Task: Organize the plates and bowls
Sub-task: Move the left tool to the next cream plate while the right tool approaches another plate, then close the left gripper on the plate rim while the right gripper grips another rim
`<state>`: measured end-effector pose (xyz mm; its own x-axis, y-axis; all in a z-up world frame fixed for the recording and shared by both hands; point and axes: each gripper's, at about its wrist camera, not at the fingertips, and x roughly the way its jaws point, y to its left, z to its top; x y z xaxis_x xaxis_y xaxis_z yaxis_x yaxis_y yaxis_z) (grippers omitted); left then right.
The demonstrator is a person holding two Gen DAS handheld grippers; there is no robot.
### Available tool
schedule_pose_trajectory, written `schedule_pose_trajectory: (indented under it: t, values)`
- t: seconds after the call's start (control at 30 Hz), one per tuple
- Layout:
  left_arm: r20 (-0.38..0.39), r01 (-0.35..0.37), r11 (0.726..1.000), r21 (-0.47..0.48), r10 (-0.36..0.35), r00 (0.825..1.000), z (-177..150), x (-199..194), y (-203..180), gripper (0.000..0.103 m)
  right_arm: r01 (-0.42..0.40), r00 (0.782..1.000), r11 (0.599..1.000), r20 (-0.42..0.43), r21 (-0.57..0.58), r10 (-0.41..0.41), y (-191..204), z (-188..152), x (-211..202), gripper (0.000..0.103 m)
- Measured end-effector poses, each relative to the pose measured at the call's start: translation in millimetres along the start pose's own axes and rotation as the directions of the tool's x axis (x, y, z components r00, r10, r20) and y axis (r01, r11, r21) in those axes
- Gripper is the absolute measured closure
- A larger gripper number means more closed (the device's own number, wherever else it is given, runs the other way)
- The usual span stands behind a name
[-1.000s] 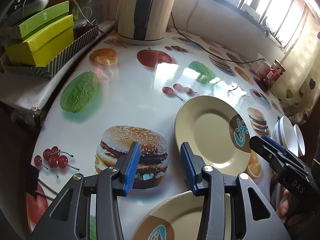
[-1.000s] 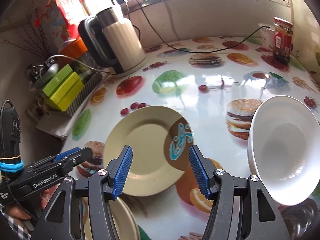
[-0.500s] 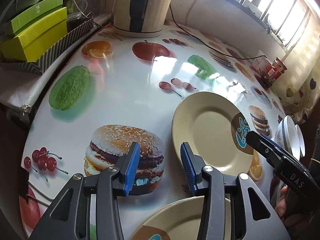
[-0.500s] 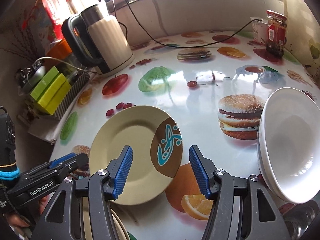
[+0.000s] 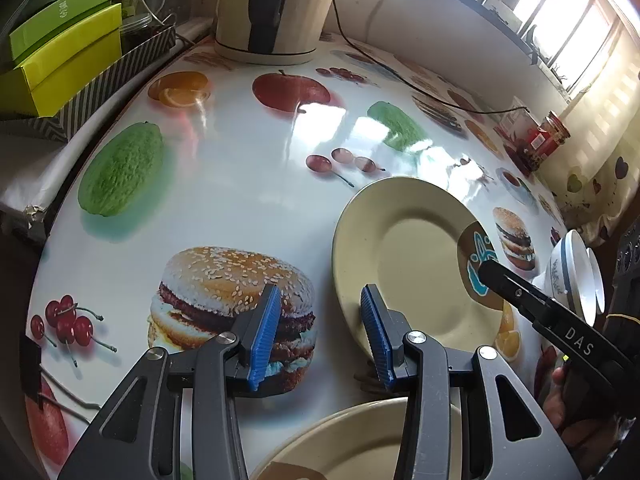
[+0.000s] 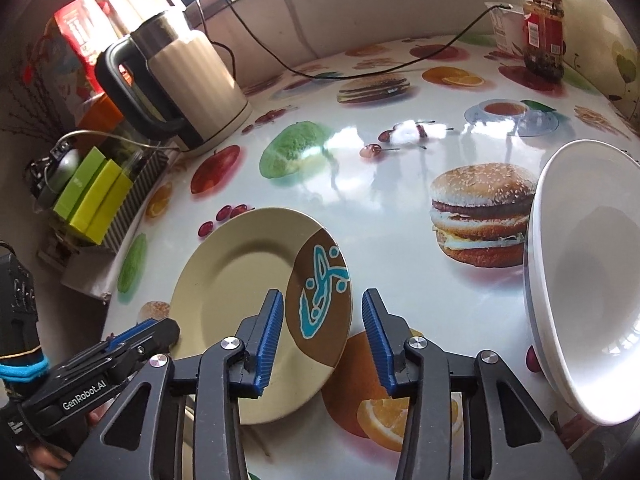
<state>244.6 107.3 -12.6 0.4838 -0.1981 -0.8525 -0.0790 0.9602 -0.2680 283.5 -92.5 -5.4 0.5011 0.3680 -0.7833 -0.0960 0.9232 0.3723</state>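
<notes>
place: home kitchen | cues: electric kettle (image 6: 188, 92), food-print table (image 5: 224, 184), plate (image 6: 256, 304), jar (image 6: 542, 28), window sill

Each hand-held gripper, left (image 5: 318, 332) and right (image 6: 320, 334), is a black skeletal frame with triangular cutouts, silver round screws and ribbed blue pads (image 5: 264, 336), with white "DAS" and "GenRobot.AI" lettering, and a blue band at nine o'clock.

I see a plate (image 6: 240, 304) mid-tabletop (image 6: 360, 184), bowls (image 6: 588, 292) at its right edge, kettle (image 6: 188, 80) at the back-left corner.
</notes>
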Motion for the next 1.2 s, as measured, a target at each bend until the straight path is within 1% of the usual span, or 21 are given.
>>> schedule_pose_trajectory:
  t: [0.03, 0.07, 0.1, 0.17, 0.23, 0.37, 0.4, 0.57, 0.87, 1.2]
  values:
    - [0.001, 0.001, 1.0, -0.002, -0.001, 1.0, -0.1, 0.2, 0.0, 0.06, 0.001, 1.0, 1.0, -0.002, 0.005, -0.001, -0.8, 0.0, 0.5, 0.062]
    - [0.002, 0.005, 1.0, -0.002, -0.005, 1.0, -0.2, 0.3, 0.0, 0.063, 0.0, 1.0, 1.0, -0.005, 0.006, 0.0, -1.4, -0.1, 1.2, 0.063]
    - [0.002, 0.007, 1.0, 0.0, -0.007, 1.0, -0.4, 0.9, -0.6, 0.066, -0.004, 1.0, 1.0, -0.008, 0.01, 0.004, -2.1, -0.2, 1.8, 0.065]
    - [0.005, 0.014, 1.0, -0.002, -0.014, 1.0, -0.2, 1.5, -0.6, 0.068, -0.012, 1.0, 1.0, -0.016, 0.02, 0.013, -4.1, -0.5, 3.3, 0.069]
    - [0.005, 0.016, 1.0, -0.003, -0.016, 1.0, 0.3, 1.8, -1.4, 0.07, -0.017, 1.0, 1.0, -0.02, 0.027, 0.017, -5.5, -0.8, 4.3, 0.075]
    - [0.007, 0.022, 1.0, 0.0, -0.022, 1.0, 1.4, 1.9, -3.1, 0.076, -0.025, 0.999, 0.999, -0.022, 0.033, 0.026, -6.7, -0.9, 5.4, 0.079]
    - [0.007, 0.023, 1.0, 0.0, -0.023, 1.0, 1.6, 2.3, -3.3, 0.077, -0.027, 0.999, 0.999, -0.023, 0.033, 0.028, -6.7, -1.0, 5.4, 0.082]
    - [0.013, 0.024, 1.0, 0.017, -0.024, 1.0, 1.5, 1.8, -8.5, 0.088, -0.034, 0.999, 0.999, -0.023, 0.039, 0.035, -7.2, -0.9, 6.1, 0.082]
    - [0.024, -0.004, 0.999, 0.042, 0.003, 1.0, 0.1, 1.5, -14.6, 0.089, -0.034, 0.999, 0.999, -0.023, 0.039, 0.034, -7.2, -1.2, 5.8, 0.083]
    - [0.026, -0.006, 0.999, 0.042, 0.005, 1.0, -0.8, 0.4, -14.7, 0.089, -0.033, 0.999, 0.999, -0.023, 0.036, 0.034, -7.3, -1.1, 5.1, 0.083]
